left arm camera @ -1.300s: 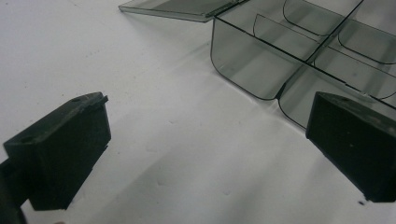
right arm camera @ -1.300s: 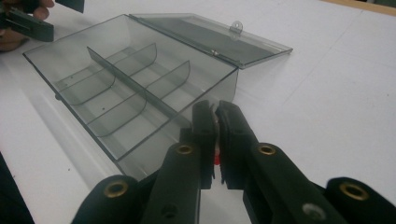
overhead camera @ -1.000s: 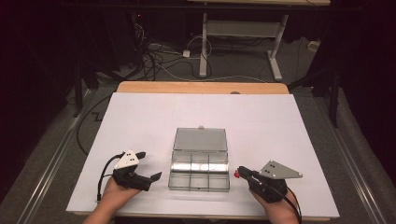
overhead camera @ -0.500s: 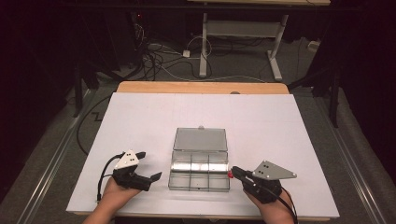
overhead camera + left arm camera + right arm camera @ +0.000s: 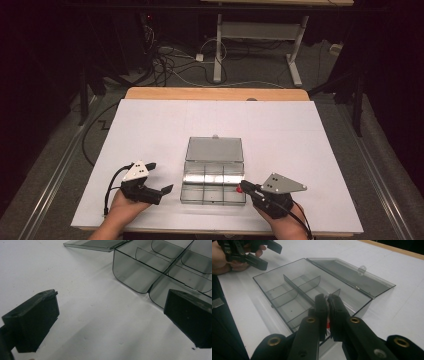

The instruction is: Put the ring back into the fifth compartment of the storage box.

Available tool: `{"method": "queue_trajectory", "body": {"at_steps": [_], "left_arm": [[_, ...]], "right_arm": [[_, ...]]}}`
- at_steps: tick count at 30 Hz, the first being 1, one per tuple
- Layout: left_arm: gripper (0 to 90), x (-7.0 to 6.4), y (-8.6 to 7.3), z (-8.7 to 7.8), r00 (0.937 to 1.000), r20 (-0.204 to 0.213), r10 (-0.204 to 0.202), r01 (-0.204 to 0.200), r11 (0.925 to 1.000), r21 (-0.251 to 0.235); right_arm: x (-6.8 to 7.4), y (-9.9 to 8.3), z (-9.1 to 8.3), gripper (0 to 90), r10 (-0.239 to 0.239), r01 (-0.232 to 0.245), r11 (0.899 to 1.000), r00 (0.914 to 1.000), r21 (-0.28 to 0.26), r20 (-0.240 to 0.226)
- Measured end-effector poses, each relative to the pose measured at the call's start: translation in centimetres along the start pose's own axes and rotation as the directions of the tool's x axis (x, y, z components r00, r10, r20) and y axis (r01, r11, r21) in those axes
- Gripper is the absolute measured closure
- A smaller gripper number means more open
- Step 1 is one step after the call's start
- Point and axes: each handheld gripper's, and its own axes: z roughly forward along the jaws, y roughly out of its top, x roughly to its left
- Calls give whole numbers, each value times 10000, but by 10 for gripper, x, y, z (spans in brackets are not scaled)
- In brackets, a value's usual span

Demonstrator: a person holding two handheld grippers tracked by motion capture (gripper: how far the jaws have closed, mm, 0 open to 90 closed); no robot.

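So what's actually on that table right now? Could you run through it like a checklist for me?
Surface: white table top with a wooden far edge, bare apart from the job's things.
Job's things: clear compartment box, lid folded flat behind it; the compartments look empty. A small red piece sits at the right gripper's tips, by the box's right wall.
Clutter: nothing seen.
Grippers: left gripper open beside the box's left side, touching nothing; right gripper shut on the small red piece.
Cables: one trails from the left gripper; loose cables lie on the floor beyond the table.
Surroundings: dark room, a white desk frame behind.
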Motion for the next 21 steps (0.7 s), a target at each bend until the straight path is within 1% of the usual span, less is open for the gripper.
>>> {"method": "queue_trajectory", "body": {"at_steps": [5, 21], "left_arm": [[0, 0, 0, 0, 10000, 0, 7, -7, 10000, 2], [0, 0, 0, 0, 10000, -5, 21, -21, 10000, -24]], "right_arm": [[4, 1, 4, 874, -91, 91, 9999, 9999, 62, -82], [13, 5, 14, 874, -294, 295, 9996, 9990, 24, -324]]}}
